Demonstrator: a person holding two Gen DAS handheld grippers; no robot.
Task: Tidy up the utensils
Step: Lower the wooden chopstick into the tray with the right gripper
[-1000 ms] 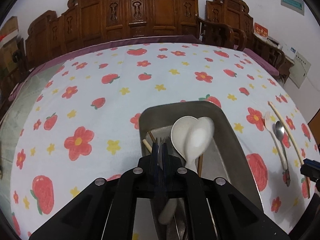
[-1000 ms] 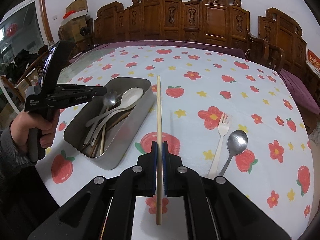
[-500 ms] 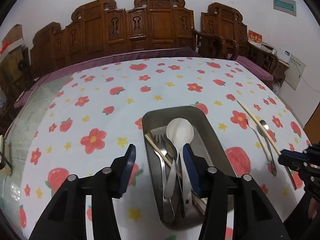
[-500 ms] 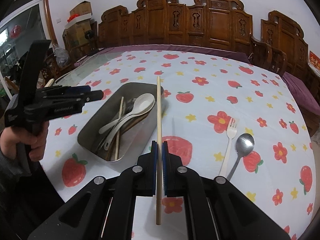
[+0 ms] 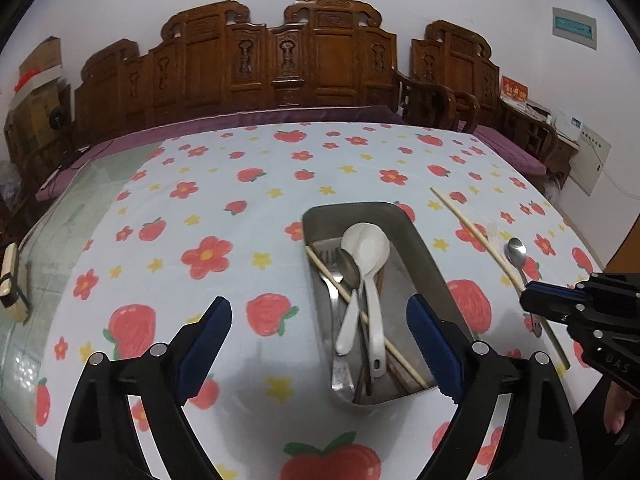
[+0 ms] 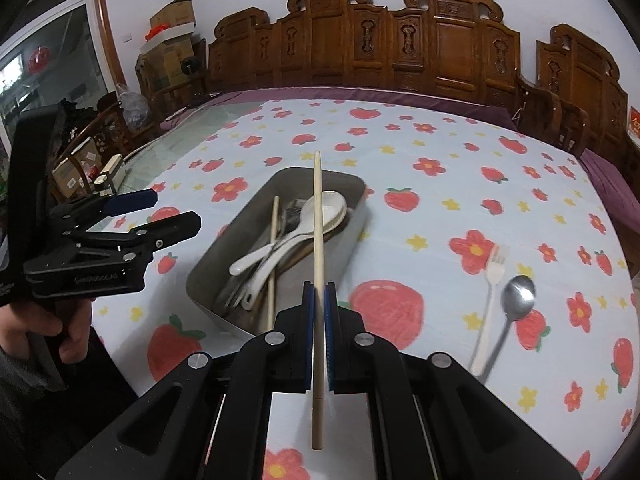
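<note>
Right gripper (image 6: 316, 308) jaws clenched on a thin wooden chopstick (image 6: 317, 224) over the dull rounded steel tray (image 5: 424, 248) near the surface's front edge, left gripper (image 5: 320, 320) jaws opening, nothing between them.

**Even indoor light, heavy fisheye bend**

Bright and flat across the tabletop (image 5: 248, 184). Soft shadow under the metal tray (image 6: 208, 276) on its near side. Small glare spot on the steel spoon (image 6: 518, 290) to the right of that tray, with motion blur smearing spoon and white fork (image 6: 494, 272). Strong barrel distortion: carved wooden chairs (image 5: 320, 60) beyond the tray bowed, corners black. Daylight from the window (image 6: 52, 60) far left of the tray.
</note>
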